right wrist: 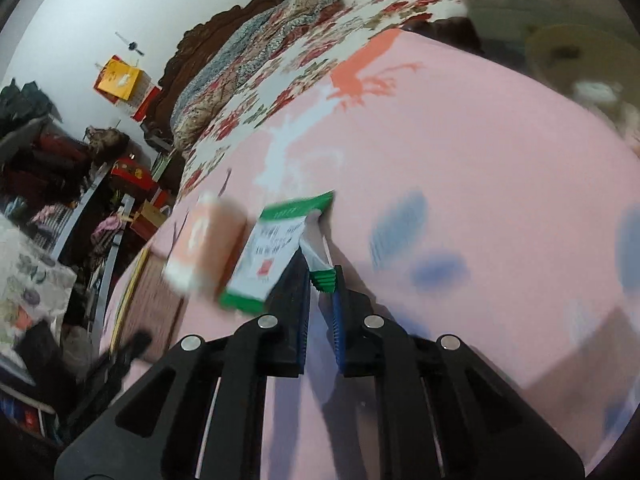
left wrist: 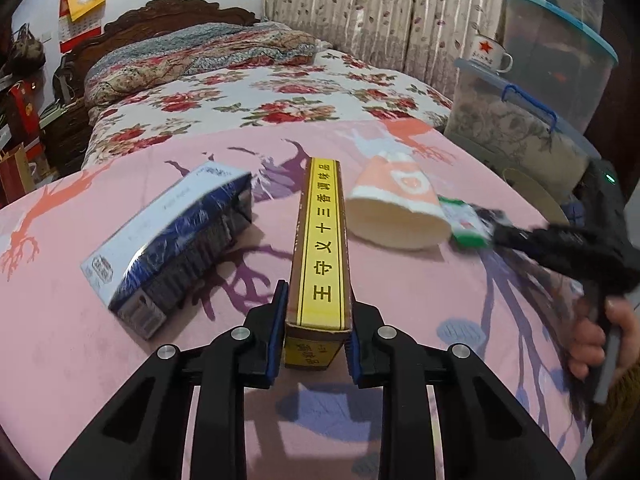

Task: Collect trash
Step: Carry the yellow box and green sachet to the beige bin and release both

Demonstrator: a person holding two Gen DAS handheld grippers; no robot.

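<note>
I am mid-pickup. My left hand-held gripper (left wrist: 316, 336) clamps the near end of the yellow box (left wrist: 320, 252), which stands on edge on the pink desk (left wrist: 60, 340). Left of that box lies the blue box (left wrist: 176, 248); right of it the paper cup (left wrist: 396, 208) lies on its side, with the green packet (right wrist: 276, 252) just beyond. My right hand-held gripper (right wrist: 320, 276) pinches the packet's edge. Next, I judge, both pieces need lifting clear toward a bin; none is in view.
</note>
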